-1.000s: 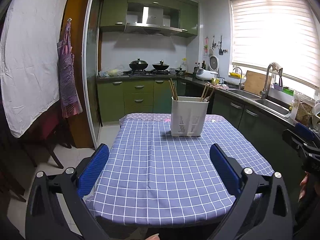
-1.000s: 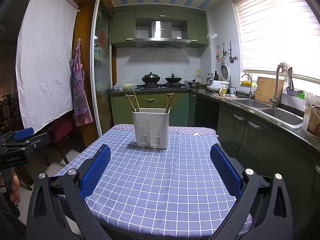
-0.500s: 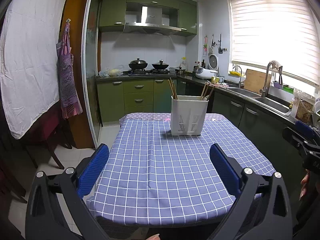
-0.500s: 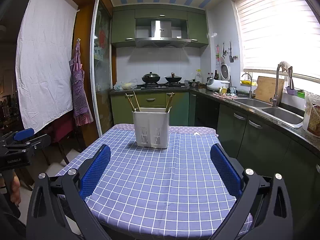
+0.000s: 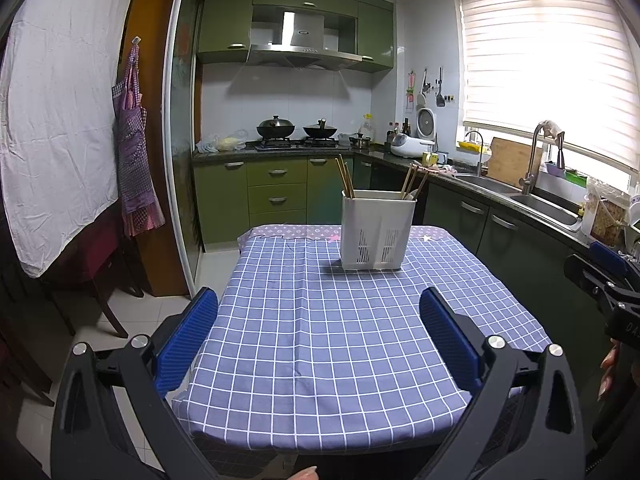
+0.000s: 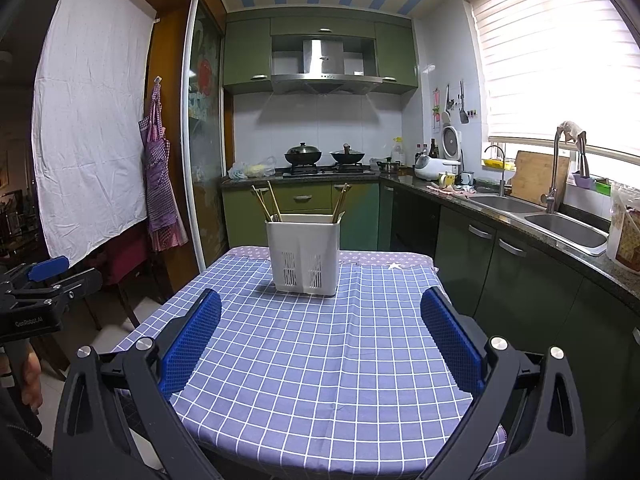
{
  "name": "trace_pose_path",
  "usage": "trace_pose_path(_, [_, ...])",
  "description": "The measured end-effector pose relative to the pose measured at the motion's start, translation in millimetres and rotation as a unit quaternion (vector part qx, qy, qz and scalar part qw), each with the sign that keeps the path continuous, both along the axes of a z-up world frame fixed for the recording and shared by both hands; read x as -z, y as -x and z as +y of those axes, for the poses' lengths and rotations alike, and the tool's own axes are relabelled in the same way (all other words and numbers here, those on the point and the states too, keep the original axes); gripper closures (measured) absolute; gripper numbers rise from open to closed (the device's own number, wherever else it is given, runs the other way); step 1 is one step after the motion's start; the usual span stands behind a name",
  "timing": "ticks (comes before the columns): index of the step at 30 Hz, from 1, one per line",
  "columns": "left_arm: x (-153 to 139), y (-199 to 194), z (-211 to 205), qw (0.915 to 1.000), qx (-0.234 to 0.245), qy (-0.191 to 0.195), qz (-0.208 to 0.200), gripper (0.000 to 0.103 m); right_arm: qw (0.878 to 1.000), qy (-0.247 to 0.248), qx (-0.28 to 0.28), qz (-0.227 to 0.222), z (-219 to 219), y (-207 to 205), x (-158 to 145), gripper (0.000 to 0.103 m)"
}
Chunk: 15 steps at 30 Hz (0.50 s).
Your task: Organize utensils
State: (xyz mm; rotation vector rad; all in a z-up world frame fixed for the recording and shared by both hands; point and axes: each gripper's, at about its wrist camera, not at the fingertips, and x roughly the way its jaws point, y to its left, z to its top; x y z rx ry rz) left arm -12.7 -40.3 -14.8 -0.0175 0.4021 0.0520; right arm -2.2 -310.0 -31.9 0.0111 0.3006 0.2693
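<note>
Since a second ago: almost nothing moves. Both views shift only slightly; the caddy sits a touch lower and nearer in each, so both tools seem to be easing toward the table. No contact made.

Left gripper: jaws spread wide, nothing between the blue pads, hovering over the near edge of the checked tablecloth. Right gripper: likewise released and empty, same height, over the near end of the table.

White utensil caddy stands upright toward the far end of the table, well apart from both tools. Wooden chopsticks lean in two bunches: one in the left compartment, one in the right. Something darker sits low among the left bunch in the right view; too small to name.

Judgement: step in hand is the approach. To do it well:
- bring one tool in level with the stick tops, not from above the rim;
- close on a single bunch above the rim, where the sticks are apart from the wall;
- steady the caddy wall with the other tool, since it looks light and may tip or slide on cloth;
- lift straight up along the lean.
</note>
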Motion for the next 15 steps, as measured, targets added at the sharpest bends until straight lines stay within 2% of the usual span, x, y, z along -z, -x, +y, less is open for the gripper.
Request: trace_pose_path(15, [-2.3,3.7,-9.4,0.9999,-0.003,-0.013,-0.009,0.007,1.0,0.003,-0.001,0.004,0.9,-3.9,3.4,0.005])
